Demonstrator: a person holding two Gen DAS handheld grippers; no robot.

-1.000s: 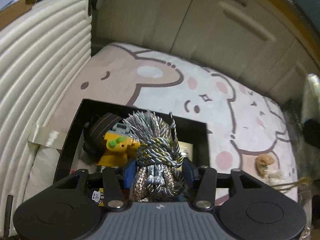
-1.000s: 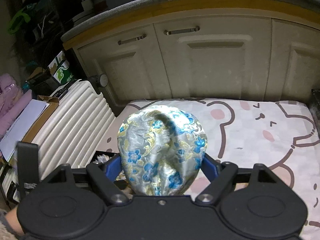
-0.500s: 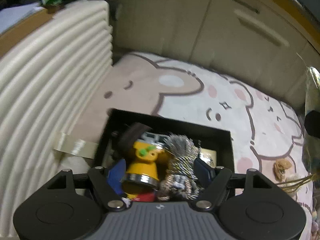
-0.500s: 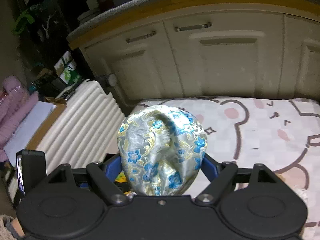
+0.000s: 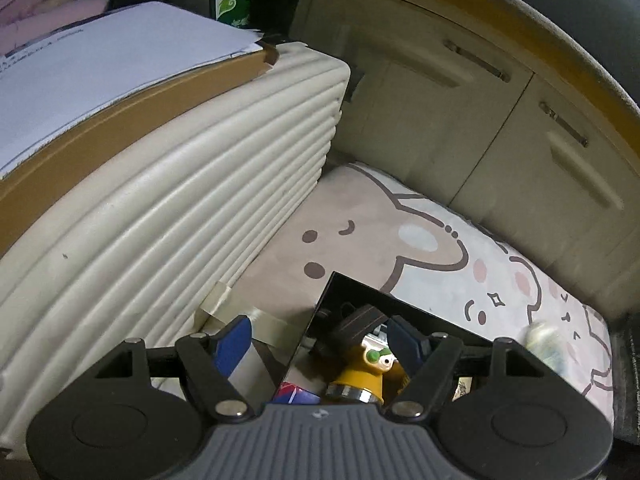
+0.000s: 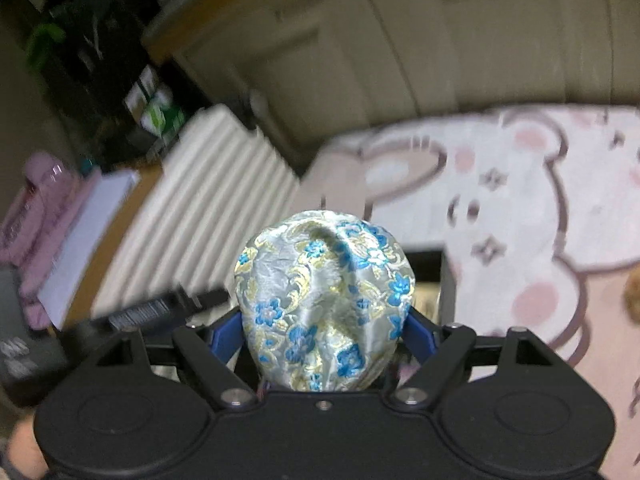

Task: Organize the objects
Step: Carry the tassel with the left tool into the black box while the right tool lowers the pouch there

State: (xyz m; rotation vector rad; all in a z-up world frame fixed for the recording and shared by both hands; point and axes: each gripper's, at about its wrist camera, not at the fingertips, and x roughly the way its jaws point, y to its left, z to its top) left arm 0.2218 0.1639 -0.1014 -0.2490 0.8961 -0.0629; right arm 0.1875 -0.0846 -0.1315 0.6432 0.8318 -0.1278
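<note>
My left gripper (image 5: 320, 340) is open and empty, raised over the left rim of the black box (image 5: 360, 286). Inside the box I see a yellow toy with green knobs (image 5: 360, 376) and a dark striped item (image 5: 356, 320). The silver rope bundle is out of sight. My right gripper (image 6: 324, 332) is shut on a silver brocade pouch with blue flowers (image 6: 324, 312) and holds it in the air over the box (image 6: 446, 280). The right wrist view is motion-blurred.
A cream ribbed suitcase (image 5: 168, 220) lies left of the box, with a cardboard box and papers (image 5: 80, 64) on top. The bear-print rug (image 5: 440, 248) covers the floor. Cream cabinets (image 5: 460, 112) stand behind. A small tan object (image 6: 634, 296) lies on the rug at right.
My left gripper let go of the silver rope bundle into the box, opened, then rose and swung left. My right gripper moved with the pouch toward the box.
</note>
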